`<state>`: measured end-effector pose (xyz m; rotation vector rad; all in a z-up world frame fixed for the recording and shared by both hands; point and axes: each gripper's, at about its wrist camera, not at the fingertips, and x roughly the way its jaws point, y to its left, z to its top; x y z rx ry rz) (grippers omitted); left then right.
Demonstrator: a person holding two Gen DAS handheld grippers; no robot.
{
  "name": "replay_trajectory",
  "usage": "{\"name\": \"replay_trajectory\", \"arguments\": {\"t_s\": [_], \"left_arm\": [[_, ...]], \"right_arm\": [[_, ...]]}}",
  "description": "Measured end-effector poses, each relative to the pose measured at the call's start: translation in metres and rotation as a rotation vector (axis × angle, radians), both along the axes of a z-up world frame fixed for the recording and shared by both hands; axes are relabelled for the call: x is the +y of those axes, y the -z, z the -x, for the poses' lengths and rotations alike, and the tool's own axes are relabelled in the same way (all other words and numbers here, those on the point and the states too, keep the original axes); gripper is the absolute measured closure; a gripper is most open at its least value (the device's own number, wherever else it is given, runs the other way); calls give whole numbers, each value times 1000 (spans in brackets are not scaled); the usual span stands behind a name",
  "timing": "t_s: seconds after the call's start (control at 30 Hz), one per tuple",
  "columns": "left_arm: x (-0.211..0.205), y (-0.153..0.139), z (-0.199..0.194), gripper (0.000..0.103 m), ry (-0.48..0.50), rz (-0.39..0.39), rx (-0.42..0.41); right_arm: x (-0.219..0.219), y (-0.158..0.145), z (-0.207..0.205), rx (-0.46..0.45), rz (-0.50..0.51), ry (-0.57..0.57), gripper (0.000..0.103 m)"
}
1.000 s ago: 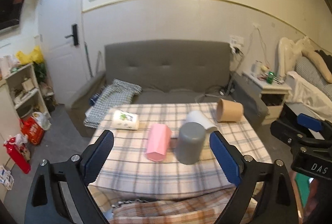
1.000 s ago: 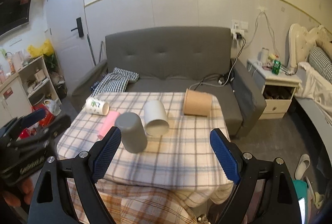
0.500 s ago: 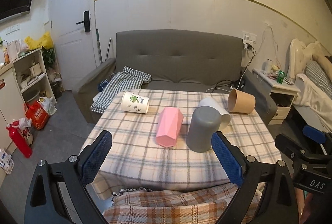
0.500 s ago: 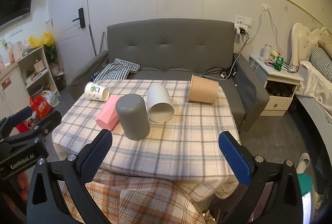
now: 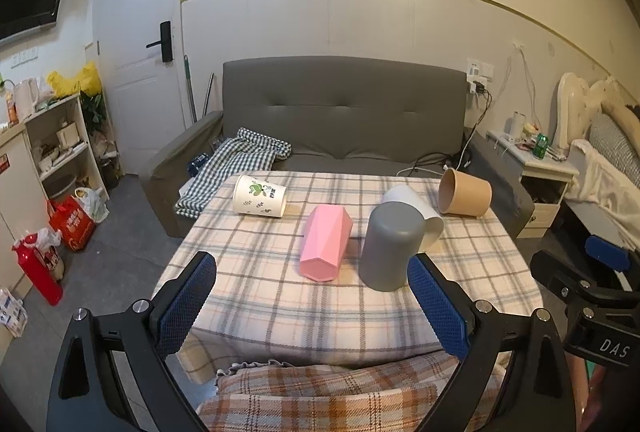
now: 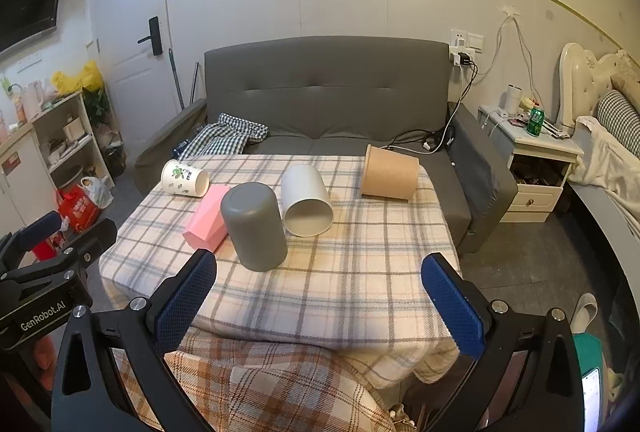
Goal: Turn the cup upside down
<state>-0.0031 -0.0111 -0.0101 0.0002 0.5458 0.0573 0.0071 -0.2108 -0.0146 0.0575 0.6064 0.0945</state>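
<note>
"GenRobot.AI" lettering on left hand-held gripper [image 5: 312, 306], "DAS" on right hand-held gripper [image 6: 318, 306], both spread, empty.

White cup [image 5: 416, 210] partly hidden behind grey cup [image 5: 390, 246]; pink cup [image 6: 208, 218] partly hidden likewise; nightstand items too small to identify.

Grey cup [image 6: 254, 228], pink cup [image 6: 208, 218], white cup [image 6: 306, 206], tan cup [image 6: 388, 172], leaf-printed cup [image 6: 184, 178]; beige-and-grey plaid tablecloth [image 6: 340, 272]
</note>
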Motion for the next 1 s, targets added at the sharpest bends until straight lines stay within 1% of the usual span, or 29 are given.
{"name": "replay_trajectory", "arguments": {"t_s": [0.1, 0.2, 0.43, 1.0], "left_arm": [[-2, -1, 0, 4, 3, -5, -2], [-3, -1, 0, 4, 15, 5, 13], [0, -2, -1, 4, 15, 20, 18], [-2, -3, -2, 4, 20, 11, 17]], "right_arm": [[0, 0, 0, -2, 1, -1, 0], [0, 0, 1, 0, 3, -3, 0], [1, 0, 0, 2, 2, -4, 0], [-1, 0, -2, 9, 6, -1, 0]]}}
